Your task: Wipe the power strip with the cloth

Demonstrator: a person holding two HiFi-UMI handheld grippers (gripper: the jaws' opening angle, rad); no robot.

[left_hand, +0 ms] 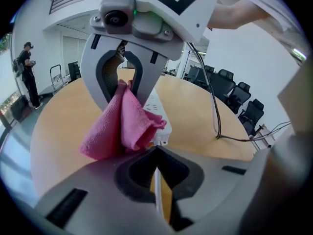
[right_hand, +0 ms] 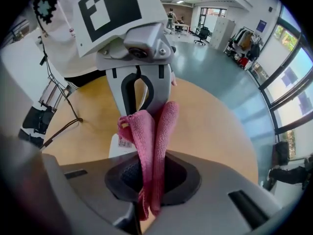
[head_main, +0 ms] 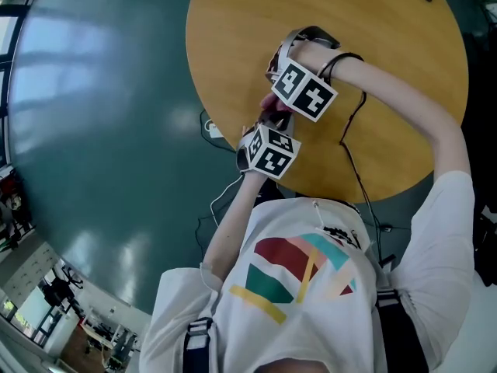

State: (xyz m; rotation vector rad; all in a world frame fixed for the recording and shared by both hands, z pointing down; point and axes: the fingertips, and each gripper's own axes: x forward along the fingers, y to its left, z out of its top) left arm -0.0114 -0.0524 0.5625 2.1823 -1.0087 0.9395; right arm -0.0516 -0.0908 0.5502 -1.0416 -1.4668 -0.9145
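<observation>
Two grippers meet over a power strip (left_hand: 159,112) at the wooden table's (head_main: 373,45) edge.
From the head view the strip is almost wholly hidden beneath them. The left gripper (left_hand: 156,153) is clamped tight on the strip's white cord (left_hand: 157,199). The right gripper (right_hand: 146,175) pinches the pink cloth (right_hand: 151,131), which hangs over the strip.

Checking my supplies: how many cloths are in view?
1: the pink cloth, pinched by the right gripper beside the power strip. Others could be hidden under the grippers.
</observation>
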